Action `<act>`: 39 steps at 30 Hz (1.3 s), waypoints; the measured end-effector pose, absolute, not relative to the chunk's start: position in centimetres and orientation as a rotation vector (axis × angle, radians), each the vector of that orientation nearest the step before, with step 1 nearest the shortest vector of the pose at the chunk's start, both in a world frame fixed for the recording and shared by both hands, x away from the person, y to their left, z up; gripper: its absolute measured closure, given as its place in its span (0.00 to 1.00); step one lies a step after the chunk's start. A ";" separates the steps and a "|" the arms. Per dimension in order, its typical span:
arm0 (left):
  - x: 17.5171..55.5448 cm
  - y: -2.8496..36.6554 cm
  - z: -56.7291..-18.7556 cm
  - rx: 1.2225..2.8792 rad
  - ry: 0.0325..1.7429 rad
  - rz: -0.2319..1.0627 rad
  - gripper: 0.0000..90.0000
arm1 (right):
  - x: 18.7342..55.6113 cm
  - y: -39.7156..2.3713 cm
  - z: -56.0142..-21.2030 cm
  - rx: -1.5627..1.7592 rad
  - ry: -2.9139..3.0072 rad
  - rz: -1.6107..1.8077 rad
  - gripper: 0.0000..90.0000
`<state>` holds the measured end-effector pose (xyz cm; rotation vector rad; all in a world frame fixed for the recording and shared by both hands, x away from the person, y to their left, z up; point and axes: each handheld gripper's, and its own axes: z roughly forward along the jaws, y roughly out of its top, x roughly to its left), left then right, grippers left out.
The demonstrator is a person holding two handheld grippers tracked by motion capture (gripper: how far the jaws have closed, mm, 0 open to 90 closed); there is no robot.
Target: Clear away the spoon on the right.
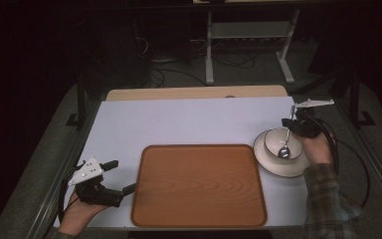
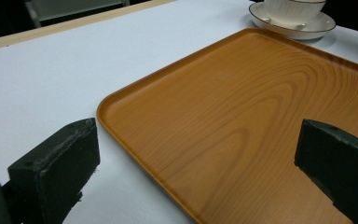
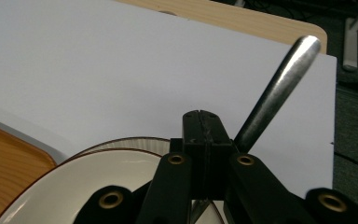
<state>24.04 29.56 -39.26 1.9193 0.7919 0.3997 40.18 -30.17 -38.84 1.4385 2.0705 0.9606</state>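
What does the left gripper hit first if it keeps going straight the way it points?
Likely the wooden tray: the open left gripper faces its near left edge, one jaw over the table, the other over the tray. Height above the rim is unclear; farther on stands the bowl on its saucer.

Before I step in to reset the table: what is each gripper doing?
Left gripper: open, holding nothing, beside the wooden tray.
Right gripper: shut on the spoon, whose bowl end sits in the white bowl.

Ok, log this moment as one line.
right gripper: shut on spoon in bowl | left gripper: open beside tray
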 end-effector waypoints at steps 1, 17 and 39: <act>24.0 29.6 -39.3 1.919 0.791 0.400 0.00 | 40.2 -30.3 -38.8 1.440 2.068 0.958 0.99; 24.3 29.6 -39.3 1.924 0.791 0.399 0.00 | 39.0 -32.1 -39.0 1.482 2.020 0.930 1.00; 26.0 28.4 -39.4 1.941 0.736 0.365 0.00 | 36.2 -33.8 -38.7 1.494 1.989 0.889 1.00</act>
